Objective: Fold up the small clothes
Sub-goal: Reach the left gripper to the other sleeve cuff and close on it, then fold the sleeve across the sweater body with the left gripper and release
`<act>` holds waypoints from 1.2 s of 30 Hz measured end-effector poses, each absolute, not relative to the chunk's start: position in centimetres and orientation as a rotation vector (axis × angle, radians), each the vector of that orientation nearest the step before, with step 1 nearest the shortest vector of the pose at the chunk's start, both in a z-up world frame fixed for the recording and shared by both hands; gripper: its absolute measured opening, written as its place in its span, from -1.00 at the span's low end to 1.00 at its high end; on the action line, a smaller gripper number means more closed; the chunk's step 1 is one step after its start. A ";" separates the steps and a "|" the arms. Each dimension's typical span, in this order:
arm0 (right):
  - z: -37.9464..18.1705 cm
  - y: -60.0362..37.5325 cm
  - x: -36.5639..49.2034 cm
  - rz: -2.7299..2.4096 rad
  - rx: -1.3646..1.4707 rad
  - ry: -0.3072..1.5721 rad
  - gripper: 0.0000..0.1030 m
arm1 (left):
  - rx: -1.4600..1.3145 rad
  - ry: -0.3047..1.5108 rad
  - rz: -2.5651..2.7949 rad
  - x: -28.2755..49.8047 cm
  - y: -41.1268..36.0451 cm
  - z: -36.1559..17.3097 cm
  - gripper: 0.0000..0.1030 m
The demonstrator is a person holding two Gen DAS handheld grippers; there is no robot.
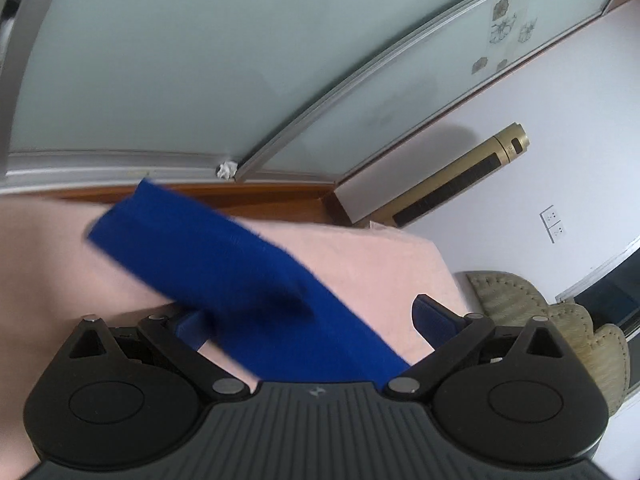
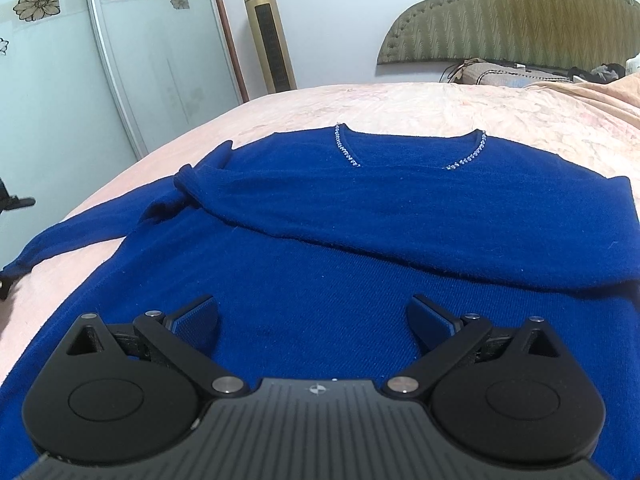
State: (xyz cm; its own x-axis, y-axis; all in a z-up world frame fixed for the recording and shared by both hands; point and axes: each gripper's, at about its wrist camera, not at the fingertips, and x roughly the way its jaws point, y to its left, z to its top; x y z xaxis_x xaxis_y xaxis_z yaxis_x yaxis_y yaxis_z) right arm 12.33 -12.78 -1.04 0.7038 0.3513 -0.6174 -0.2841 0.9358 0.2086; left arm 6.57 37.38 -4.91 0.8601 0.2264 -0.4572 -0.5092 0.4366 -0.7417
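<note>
Pink bedspread (image 2: 460,100) holds a blue sweater (image 2: 320,240) (one sleeve (image 1: 224,272) blurred) — left gripper (image 1: 308,320) and right gripper (image 2: 314,320) both spread apart, empty.

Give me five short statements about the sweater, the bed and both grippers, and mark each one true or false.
1. The blue sweater lies on a pink bedspread. True.
2. The right gripper is shut on the sweater's hem. False: its jaws stand apart, holding nothing.
3. One sleeve is folded across the chest. True.
4. The sweater's neckline is plain. False: beads trim it.
5. The left gripper is open, with the other sleeve lying between its jaws. True.
</note>
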 end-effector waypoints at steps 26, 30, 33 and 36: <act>0.8 -15.9 11.9 0.232 0.115 0.650 0.99 | -0.485 0.358 0.719 13.8 35.7 5.5 -0.85; 0.7 -17.1 12.0 0.218 0.158 0.649 0.99 | -0.333 0.325 0.631 16.3 30.6 8.2 -0.85; 0.7 -17.6 11.9 0.212 0.168 0.643 0.98 | -0.230 0.316 0.500 18.2 25.2 9.4 -0.85; 1.0 -18.1 11.4 0.202 0.167 0.626 0.99 | -0.163 0.311 0.368 19.6 19.8 10.1 -0.85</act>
State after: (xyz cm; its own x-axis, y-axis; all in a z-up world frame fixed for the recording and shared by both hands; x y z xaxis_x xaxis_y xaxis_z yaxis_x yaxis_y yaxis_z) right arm 11.44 -18.09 0.99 0.7918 0.2374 -0.5628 -0.1367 0.9669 0.2155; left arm 19.58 19.84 10.14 0.8866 0.3274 -0.3268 -0.3770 0.9208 -0.1004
